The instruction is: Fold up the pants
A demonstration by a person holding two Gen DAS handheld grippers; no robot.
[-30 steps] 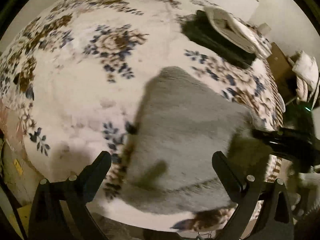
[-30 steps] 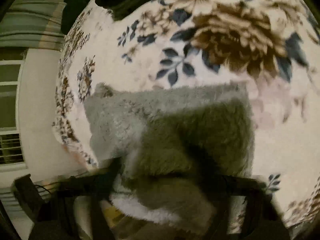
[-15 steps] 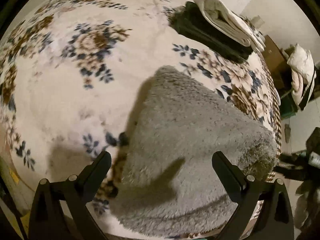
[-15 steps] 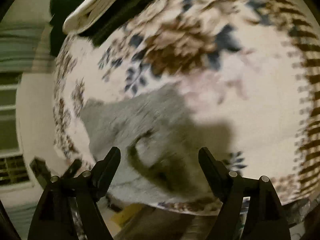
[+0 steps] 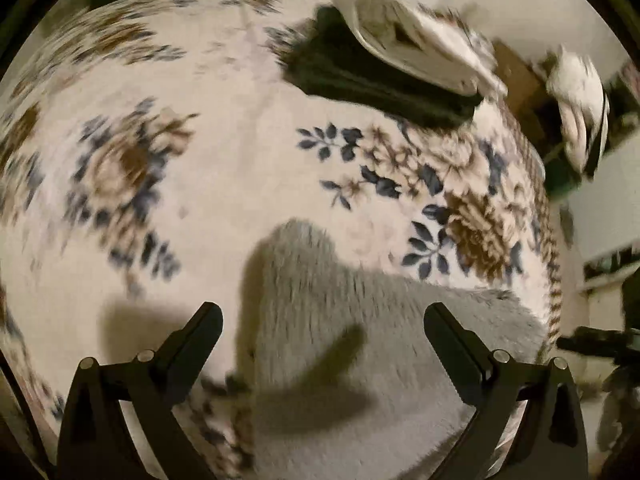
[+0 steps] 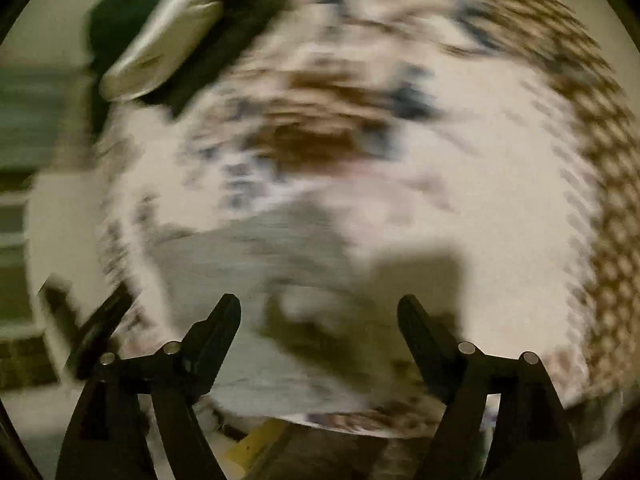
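Note:
The grey fluffy pants (image 5: pixel 360 340) lie folded into a compact block on the floral blanket (image 5: pixel 224 184), near its front edge. My left gripper (image 5: pixel 322 320) is open and empty, held above the pants. The right wrist view is blurred; there the pants (image 6: pixel 248 280) show as a grey patch on the blanket. My right gripper (image 6: pixel 320 312) is open and empty, above the pants' near edge. The right gripper also shows at the right edge of the left wrist view (image 5: pixel 592 340).
A stack of folded clothes, a dark one (image 5: pixel 372 80) under a white one (image 5: pixel 412 44), lies at the far side of the blanket, also in the right wrist view (image 6: pixel 168 40). White cloth (image 5: pixel 580 112) hangs at the far right. The blanket's front edge is just below the pants.
My right gripper let go of the pants and opened, then pulled back. Both grippers have drawn away from the folded pants, which lie still.

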